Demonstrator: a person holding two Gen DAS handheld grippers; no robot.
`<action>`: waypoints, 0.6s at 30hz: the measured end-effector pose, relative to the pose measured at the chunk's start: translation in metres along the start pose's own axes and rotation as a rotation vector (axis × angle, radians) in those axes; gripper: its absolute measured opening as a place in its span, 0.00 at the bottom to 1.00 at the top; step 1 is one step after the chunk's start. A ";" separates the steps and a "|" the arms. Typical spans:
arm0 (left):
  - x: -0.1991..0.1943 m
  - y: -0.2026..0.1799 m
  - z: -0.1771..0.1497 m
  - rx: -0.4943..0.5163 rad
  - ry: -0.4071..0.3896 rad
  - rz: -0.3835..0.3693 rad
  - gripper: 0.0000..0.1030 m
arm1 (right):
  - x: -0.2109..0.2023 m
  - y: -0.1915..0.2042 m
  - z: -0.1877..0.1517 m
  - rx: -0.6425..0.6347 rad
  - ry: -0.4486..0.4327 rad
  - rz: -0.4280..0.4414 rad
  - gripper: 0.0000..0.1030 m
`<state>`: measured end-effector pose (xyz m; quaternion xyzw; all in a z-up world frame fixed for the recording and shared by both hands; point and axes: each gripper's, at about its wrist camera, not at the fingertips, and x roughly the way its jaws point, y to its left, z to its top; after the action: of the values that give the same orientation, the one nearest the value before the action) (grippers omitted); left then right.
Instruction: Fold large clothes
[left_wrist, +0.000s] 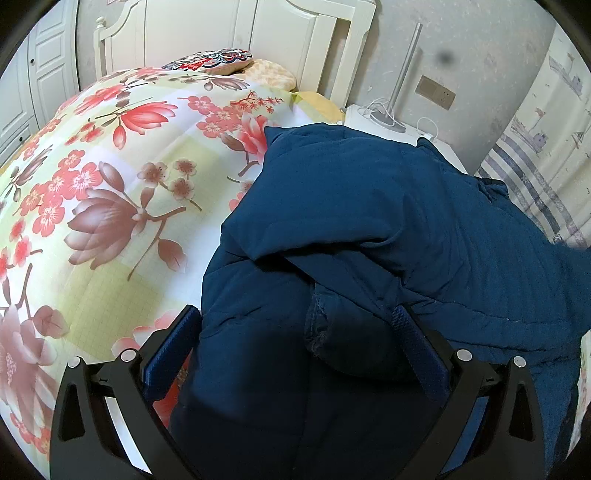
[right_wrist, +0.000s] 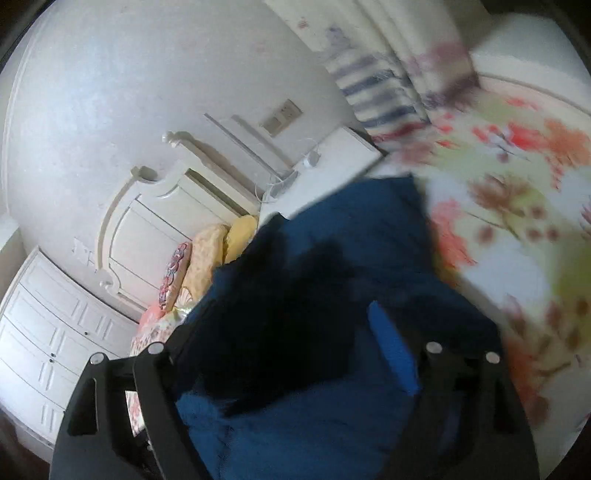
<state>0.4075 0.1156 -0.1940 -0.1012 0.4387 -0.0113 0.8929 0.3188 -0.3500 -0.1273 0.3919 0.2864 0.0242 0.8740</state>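
A large dark blue padded jacket (left_wrist: 369, 229) lies bunched on the right side of a floral bedspread (left_wrist: 110, 184). My left gripper (left_wrist: 295, 332) has its blue-padded fingers (left_wrist: 417, 347) wide apart with a thick fold of the jacket filling the gap between them. In the right wrist view, which is tilted and motion-blurred, the jacket (right_wrist: 314, 277) likewise fills the space between the fingers of my right gripper (right_wrist: 288, 332). Its right pad (right_wrist: 391, 347) shows and the left one is hidden by cloth. Whether either gripper clamps the cloth is not visible.
A white headboard (left_wrist: 258, 33) and pillows (left_wrist: 229, 62) are at the far end of the bed. A white nightstand (left_wrist: 373, 114) with cables and a lamp base stands beside it. Striped curtains (left_wrist: 535, 166) hang at right. White wardrobe doors (right_wrist: 48, 339) are at left.
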 end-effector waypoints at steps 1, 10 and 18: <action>0.000 0.000 0.000 0.000 0.000 0.000 0.96 | -0.004 -0.009 -0.004 0.013 0.007 0.022 0.79; -0.001 0.000 0.000 -0.004 -0.002 -0.005 0.96 | 0.032 0.028 -0.037 -0.201 0.172 -0.083 0.67; -0.042 0.019 -0.006 -0.095 -0.223 -0.161 0.96 | 0.013 0.045 -0.047 -0.301 0.052 -0.037 0.20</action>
<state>0.3753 0.1377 -0.1686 -0.1786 0.3273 -0.0508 0.9265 0.3132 -0.2836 -0.1267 0.2504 0.3091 0.0607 0.9155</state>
